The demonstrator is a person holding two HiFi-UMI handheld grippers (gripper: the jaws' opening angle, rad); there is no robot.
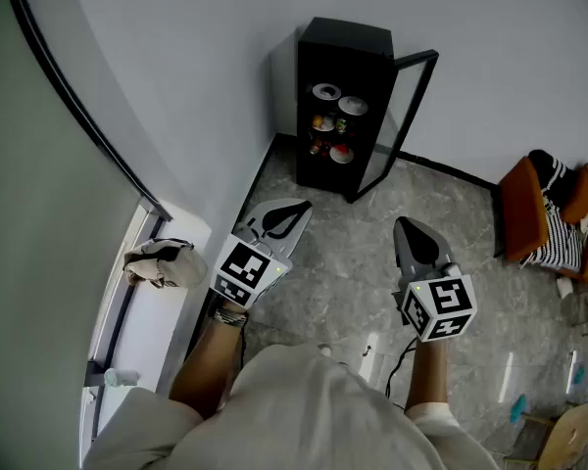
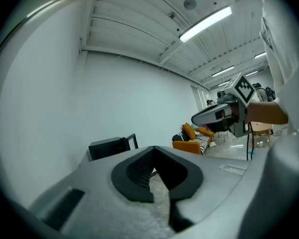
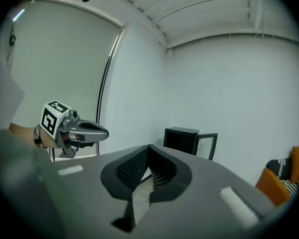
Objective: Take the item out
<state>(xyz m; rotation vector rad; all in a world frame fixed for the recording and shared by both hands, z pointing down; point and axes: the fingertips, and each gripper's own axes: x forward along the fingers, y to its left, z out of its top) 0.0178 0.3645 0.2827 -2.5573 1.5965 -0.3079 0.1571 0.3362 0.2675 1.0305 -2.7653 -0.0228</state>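
Black cabinet (image 1: 338,62) on the floor (image 1: 343,282), back to the wall, glass door (image 1: 404,116) swung open to its right. The items are still inside on its shelves: two pale dishes (image 1: 326,92) up top, small coloured pieces (image 1: 322,122) below them, and a red-and-white piece (image 1: 341,153) lowest. Too small for me to tell what they are.

My left gripper (image 1: 302,205) is clenched on nothing and aimed at the cabinet from well back. My right gripper (image 1: 403,224) is alongside it, jaws also together and empty, pointing the same way and just as far off. Neither touches the cabinet or the door.

Orange chair (image 1: 521,209) with a striped cushion (image 1: 554,233) is off to the right. A beige bag (image 1: 165,264) sits on the window sill (image 1: 147,331) at left.
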